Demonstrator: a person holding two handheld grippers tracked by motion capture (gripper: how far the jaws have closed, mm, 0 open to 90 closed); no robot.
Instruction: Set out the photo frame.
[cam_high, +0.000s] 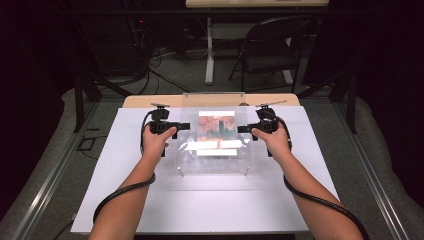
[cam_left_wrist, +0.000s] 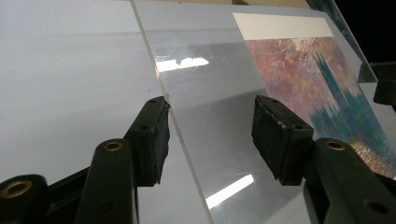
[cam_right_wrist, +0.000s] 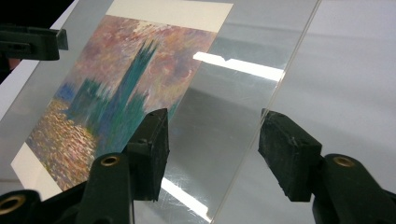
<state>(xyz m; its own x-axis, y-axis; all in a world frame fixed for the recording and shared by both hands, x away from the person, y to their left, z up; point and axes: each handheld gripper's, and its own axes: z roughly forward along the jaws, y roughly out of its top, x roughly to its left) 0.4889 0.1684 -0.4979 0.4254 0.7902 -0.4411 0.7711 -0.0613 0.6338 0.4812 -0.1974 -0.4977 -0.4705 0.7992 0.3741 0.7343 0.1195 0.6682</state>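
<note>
A clear acrylic sheet (cam_high: 215, 162) lies over a painted print (cam_high: 216, 127) with white borders, on the white table cover (cam_high: 150, 200). My left gripper (cam_high: 186, 126) is at the sheet's left edge and my right gripper (cam_high: 241, 129) at its right edge, both pointing inward. In the left gripper view the sheet (cam_left_wrist: 210, 84) passes edge-on through my open left gripper (cam_left_wrist: 210, 123): one pad (cam_left_wrist: 156, 135) touches the edge and the other hangs over the sheet near the print (cam_left_wrist: 308, 79). In the right gripper view my right gripper (cam_right_wrist: 212, 135) straddles the sheet (cam_right_wrist: 219, 107) the same way, open, beside the print (cam_right_wrist: 121, 79).
The white cover sits on a wooden table (cam_high: 145, 101). Behind it stand a black folding chair (cam_high: 272, 47) and a white table leg (cam_high: 209, 55), with cables on the floor. Metal rails (cam_high: 45, 185) run along both sides. Cables trail from both grippers along the forearms.
</note>
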